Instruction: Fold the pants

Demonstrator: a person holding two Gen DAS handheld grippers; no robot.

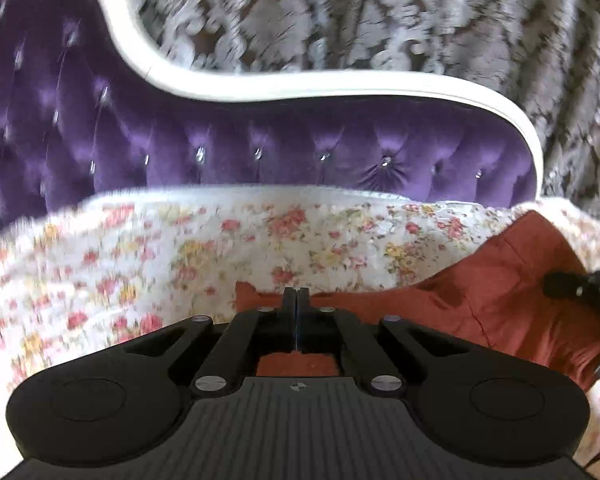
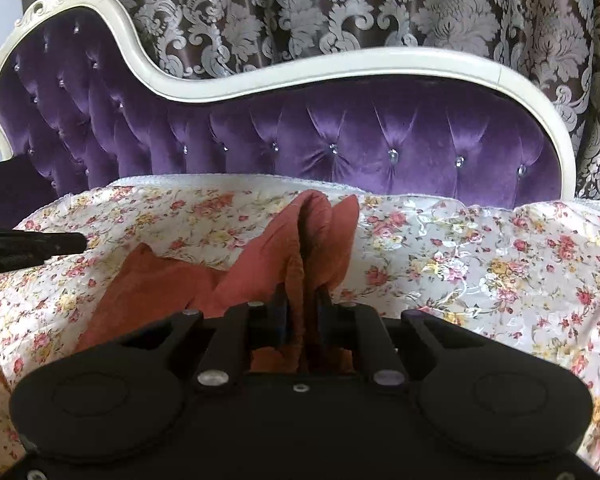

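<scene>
Evidently both tools have pinched one edge of the rust pants (image 2: 260, 248) on the flowered bedspread (image 2: 480, 264): left hand-held gripper (image 1: 297, 300) clamped thinly, right hand-held gripper (image 2: 302, 300) squeezing bunched cloth, for carrying over into a fold.

Motion blur smears the curtain (image 1: 380, 20); the pants (image 2: 148, 280) run under the right tool (image 2: 302, 300)

Matt cloth pants (image 2: 172, 280), velvet sofa (image 2: 340, 140)
</scene>
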